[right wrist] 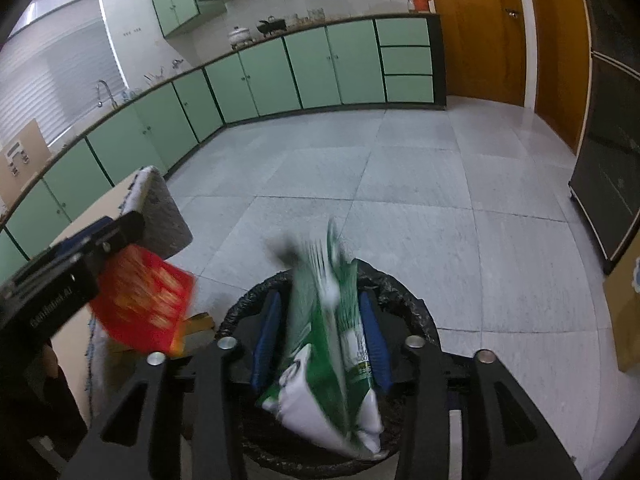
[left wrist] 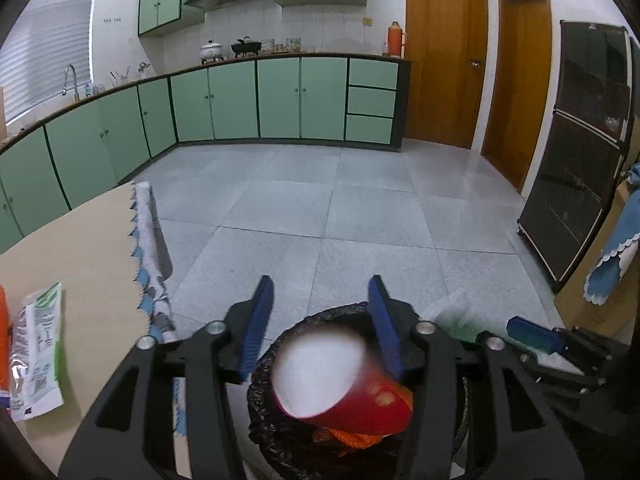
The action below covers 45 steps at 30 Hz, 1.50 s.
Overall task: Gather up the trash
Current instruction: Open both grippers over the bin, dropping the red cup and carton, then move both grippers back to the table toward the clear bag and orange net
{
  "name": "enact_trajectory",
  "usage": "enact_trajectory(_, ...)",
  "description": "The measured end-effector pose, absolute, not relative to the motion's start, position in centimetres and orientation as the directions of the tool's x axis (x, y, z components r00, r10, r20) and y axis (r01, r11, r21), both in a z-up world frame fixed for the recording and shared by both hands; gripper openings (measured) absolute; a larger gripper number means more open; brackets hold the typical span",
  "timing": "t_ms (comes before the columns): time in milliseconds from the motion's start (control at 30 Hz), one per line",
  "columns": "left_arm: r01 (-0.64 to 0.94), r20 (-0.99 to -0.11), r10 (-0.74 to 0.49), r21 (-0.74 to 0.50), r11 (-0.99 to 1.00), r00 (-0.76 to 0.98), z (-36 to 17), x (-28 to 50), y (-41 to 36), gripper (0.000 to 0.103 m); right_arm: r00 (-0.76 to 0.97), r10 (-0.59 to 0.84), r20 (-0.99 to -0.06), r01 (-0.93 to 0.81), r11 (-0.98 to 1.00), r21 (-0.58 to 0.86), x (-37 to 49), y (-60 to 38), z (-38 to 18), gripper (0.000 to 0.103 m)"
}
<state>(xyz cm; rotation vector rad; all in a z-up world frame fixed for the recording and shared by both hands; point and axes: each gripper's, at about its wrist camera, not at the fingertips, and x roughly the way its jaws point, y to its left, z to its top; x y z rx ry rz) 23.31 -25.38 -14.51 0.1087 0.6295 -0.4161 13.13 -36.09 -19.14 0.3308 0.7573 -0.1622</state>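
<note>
My left gripper (left wrist: 321, 282) hangs open over a bin lined with a black bag (left wrist: 260, 384). Below its blue pads a red paper cup (left wrist: 340, 384), blurred, tips mouth-up into the bin, beside the right pad and apart from the left. My right gripper (right wrist: 320, 296) is over the same bin (right wrist: 400, 292), and a blurred green and white snack bag (right wrist: 328, 364) slips down between its parted blue pads. The right wrist view also shows the red cup (right wrist: 144, 304) under the left gripper (right wrist: 80, 248). An orange wrapper (left wrist: 348, 438) lies in the bin.
A tan table (left wrist: 80, 248) stands at the left with a folded patterned cloth (left wrist: 148, 240) along its edge, a green and white wrapper (left wrist: 36, 352) and something orange (left wrist: 3, 340). A black cabinet (left wrist: 580, 152) stands at the right. Grey tiled floor lies ahead, with green cupboards beyond.
</note>
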Motion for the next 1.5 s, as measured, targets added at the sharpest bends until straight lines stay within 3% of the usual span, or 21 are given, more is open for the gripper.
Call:
enact_trajectory(133, 0.406, -0.584, -0.355, -0.047, 0.912, 0.73, -14.0, 23.9, -25.4, 0.064, 0.71, -0.037, -0.703, 0.277, 0.933, 0.231, 13.0, -36.6, -19.6, 0.058)
enact_trajectory(333, 0.397, -0.569, -0.359, -0.062, 0.916, 0.74, -13.3, 23.8, -24.6, 0.071, 0.721, -0.061, -0.69, 0.293, 0.93, 0.224, 12.4, -36.5, -19.1, 0.077)
enact_trajectory(533, 0.341, -0.527, -0.327, -0.075, 0.937, 0.784, -11.7, 22.3, -20.3, 0.078, 0.751, -0.056, -0.657, 0.269, 0.936, 0.228, 12.0, -35.0, -17.2, 0.09)
enact_trajectory(1033, 0.001, -0.464, 0.015, 0.033, 0.999, 0.886, -9.8, 17.4, -2.1, 0.081, 0.826, 0.146, -0.544, -0.033, 0.977, 0.211, 14.1, -21.8, -12.8, 0.092)
enact_trajectory(1500, -0.206, -0.483, 0.218, 0.078, 0.975, 0.848, -10.1, 15.5, 7.8, 0.081, 0.75, 0.311, -0.584, -0.259, 0.95, 0.173, 19.7, -8.8, -13.1, 0.088)
